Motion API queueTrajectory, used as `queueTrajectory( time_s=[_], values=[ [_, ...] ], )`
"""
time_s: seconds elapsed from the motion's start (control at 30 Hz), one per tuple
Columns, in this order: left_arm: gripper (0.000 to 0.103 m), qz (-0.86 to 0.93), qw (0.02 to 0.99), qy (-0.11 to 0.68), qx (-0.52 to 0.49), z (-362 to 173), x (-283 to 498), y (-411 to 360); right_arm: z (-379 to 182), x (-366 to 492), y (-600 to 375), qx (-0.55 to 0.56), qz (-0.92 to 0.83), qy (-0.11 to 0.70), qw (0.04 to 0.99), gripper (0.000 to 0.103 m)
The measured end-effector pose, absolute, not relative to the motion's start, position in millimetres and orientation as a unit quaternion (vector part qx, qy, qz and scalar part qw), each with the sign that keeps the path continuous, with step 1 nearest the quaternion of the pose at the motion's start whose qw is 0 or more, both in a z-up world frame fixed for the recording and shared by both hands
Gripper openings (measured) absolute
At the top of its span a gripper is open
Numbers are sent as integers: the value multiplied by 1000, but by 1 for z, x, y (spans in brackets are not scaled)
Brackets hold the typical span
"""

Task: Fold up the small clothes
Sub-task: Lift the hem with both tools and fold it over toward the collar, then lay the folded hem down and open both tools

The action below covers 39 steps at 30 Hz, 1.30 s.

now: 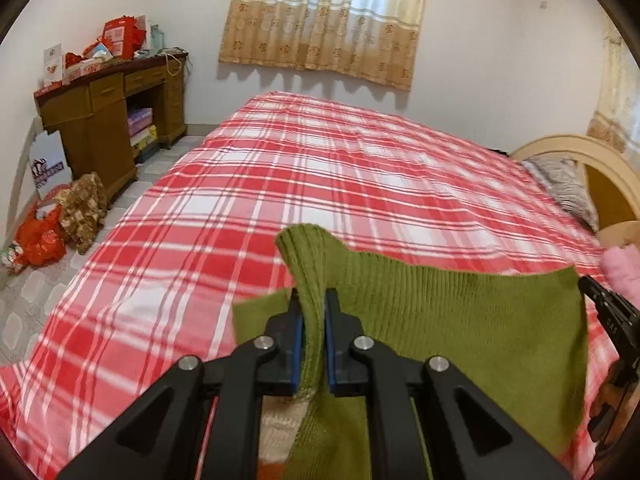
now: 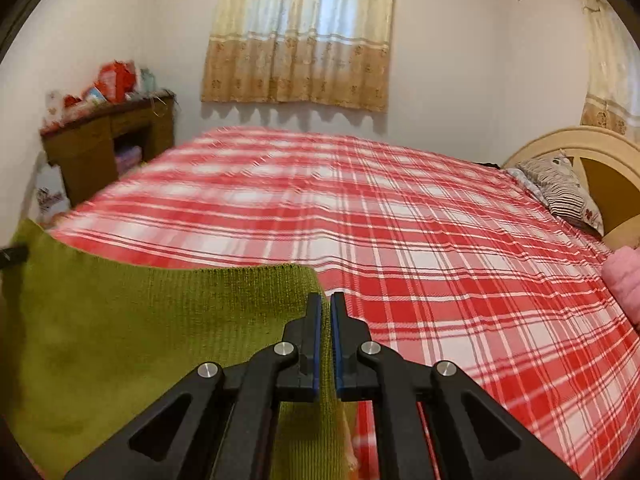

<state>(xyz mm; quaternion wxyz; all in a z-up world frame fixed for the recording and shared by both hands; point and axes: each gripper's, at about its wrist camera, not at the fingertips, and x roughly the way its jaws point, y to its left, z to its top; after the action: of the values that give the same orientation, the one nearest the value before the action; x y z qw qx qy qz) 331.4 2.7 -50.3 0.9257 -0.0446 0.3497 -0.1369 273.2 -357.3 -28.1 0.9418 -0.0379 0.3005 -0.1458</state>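
A small olive-green knitted garment (image 1: 460, 320) hangs spread between my two grippers above the red-and-white plaid bed (image 1: 320, 184). My left gripper (image 1: 313, 300) is shut on a bunched green fold, whose end sticks up past the fingertips; cream and orange stripes show below the jaws. In the right wrist view the same green garment (image 2: 140, 340) stretches away to the left, and my right gripper (image 2: 326, 300) is shut on its right edge. The right gripper also shows at the far right of the left wrist view, at the cloth's other corner. What hangs below the garment is hidden.
A brown wooden desk (image 1: 108, 120) piled with red packages stands at the left wall, with bags (image 1: 44, 236) on the tiled floor beside it. A curved headboard (image 2: 580, 148) and striped pillow (image 2: 560, 188) are at the right. Something pink (image 2: 624, 280) lies at the bed's right edge.
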Motion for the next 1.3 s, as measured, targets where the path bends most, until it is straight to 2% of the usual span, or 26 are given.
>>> queueTrajectory(
  time_s=[0.07,0.2,0.3,0.47,0.57,0.63,0.7,0.77,0.87,0.93,1.03,1.17,1.23,1.27,1.3],
  values=[
    [10,-119,923,362,-42,-66,348,-5,-50,290,-366,-40,-164,318,933,0],
    [7,-63,914,399,-22,-104,376,-12,-92,304,-390,-9,-184,370,911,0],
    [9,-62,916,394,-32,-103,376,-8,-90,299,-403,23,-186,364,912,0],
    [9,-58,918,392,-4,-101,370,-17,-86,293,-396,12,-203,352,914,0],
    [11,-82,912,401,-10,-95,369,-13,-68,275,-400,46,-165,318,932,1],
    [12,-101,911,399,-19,-87,363,-5,-59,267,-401,74,-116,324,936,1],
    [20,-111,914,391,-26,-77,353,1,-55,266,-394,67,-87,342,933,1],
    [42,-121,912,391,-32,-73,348,4,-59,275,-383,34,-72,374,924,1],
    [58,-121,911,393,-30,-72,343,5,-73,291,-379,34,-60,403,912,1],
    [59,-121,911,394,-23,-72,341,4,-82,298,-383,69,-38,419,905,1],
    [60,-129,911,392,-6,-72,337,2,-79,292,-378,67,-29,398,914,1],
    [67,-131,912,388,12,-77,338,-7,-77,292,-375,63,-22,403,913,2],
    [68,-132,908,398,9,-86,342,-11,-75,289,-379,72,-21,403,912,6],
    [70,-129,906,402,11,-91,343,-13,-75,288,-383,80,-18,403,912,19],
    [71,-119,906,405,19,-98,344,-14,-75,284,-388,95,-16,400,911,47]
  ],
)
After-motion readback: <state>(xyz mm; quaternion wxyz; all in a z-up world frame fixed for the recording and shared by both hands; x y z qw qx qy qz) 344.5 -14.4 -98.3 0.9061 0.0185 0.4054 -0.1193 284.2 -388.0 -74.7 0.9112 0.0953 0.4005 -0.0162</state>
